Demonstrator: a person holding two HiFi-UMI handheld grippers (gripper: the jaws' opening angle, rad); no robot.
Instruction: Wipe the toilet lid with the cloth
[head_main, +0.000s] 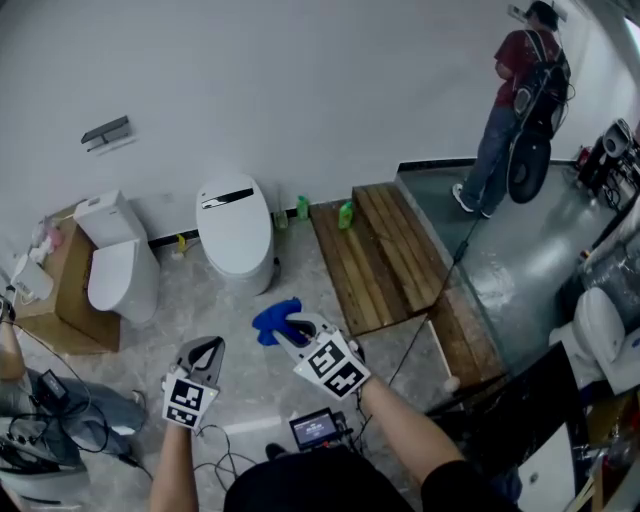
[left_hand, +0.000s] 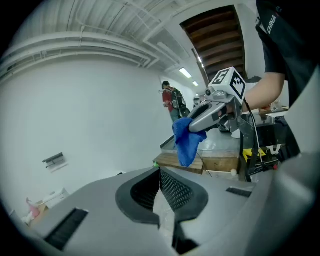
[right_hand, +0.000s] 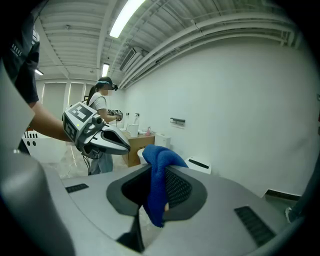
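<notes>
Two tongs are held short of the toilet lid (head_main: 236, 225), which lies lengthwise ahead: right tongs (head_main: 296, 329), clenched on the cloth (head_main: 272, 321), seem nearer; left tongs (head_main: 205, 352) are clenched empty.

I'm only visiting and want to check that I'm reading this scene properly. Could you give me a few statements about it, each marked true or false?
1. The right gripper grips a blue cloth. True.
2. The cloth is pressed on the toilet lid. False: it hangs from the gripper in the air, short of the toilet.
3. The left gripper holds a spray bottle. False: its jaws are shut with nothing between them.
4. The lid of the middle toilet is down. True.
5. A person stands at the far right, near the wall. True.
</notes>
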